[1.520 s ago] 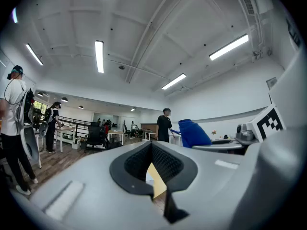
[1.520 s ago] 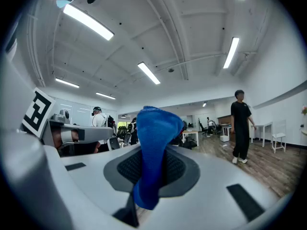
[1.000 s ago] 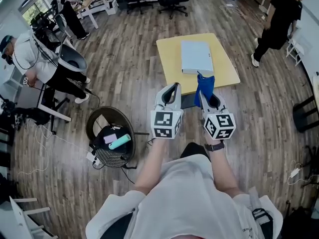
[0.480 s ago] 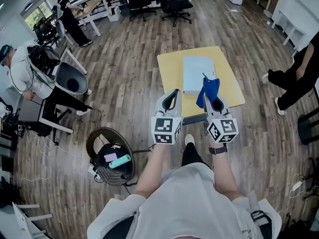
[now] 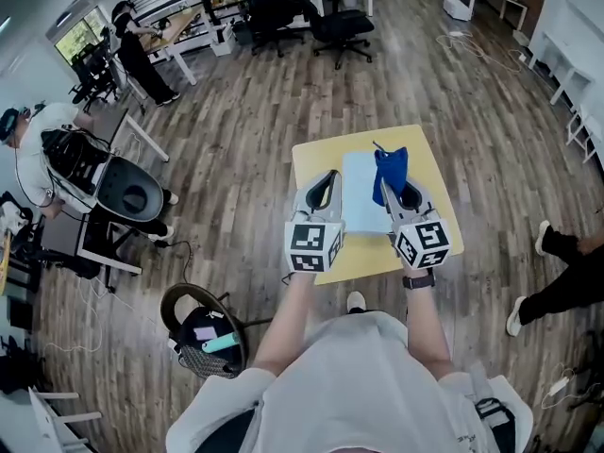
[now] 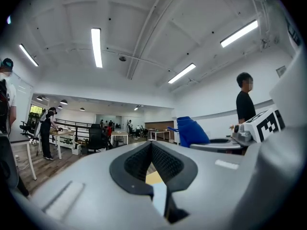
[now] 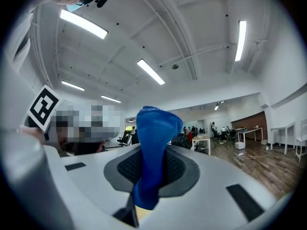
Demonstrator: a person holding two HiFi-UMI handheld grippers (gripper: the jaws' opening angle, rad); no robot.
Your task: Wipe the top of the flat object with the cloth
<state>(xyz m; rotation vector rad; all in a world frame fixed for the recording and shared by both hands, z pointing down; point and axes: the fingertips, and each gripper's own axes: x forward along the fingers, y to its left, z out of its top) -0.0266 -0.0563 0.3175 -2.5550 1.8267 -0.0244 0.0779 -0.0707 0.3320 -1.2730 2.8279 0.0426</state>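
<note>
While closing in, now hanging over the yellow table (image 5: 311, 159) rather than short of it as a second ago, bringing the flat white object (image 5: 360, 196) right between the two tools, so nearing the first wipe but apparently not touching down yet. Holding the left gripper (image 5: 329, 176) pinched together on nothing beside the object's left edge; clamping the right gripper (image 5: 385, 187) on the blue cloth (image 5: 391, 165), bunched upright over the object's right part.

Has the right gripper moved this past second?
Yes, forward: the right gripper with the cloth was at the near edge of the yellow table, now over it.
</note>
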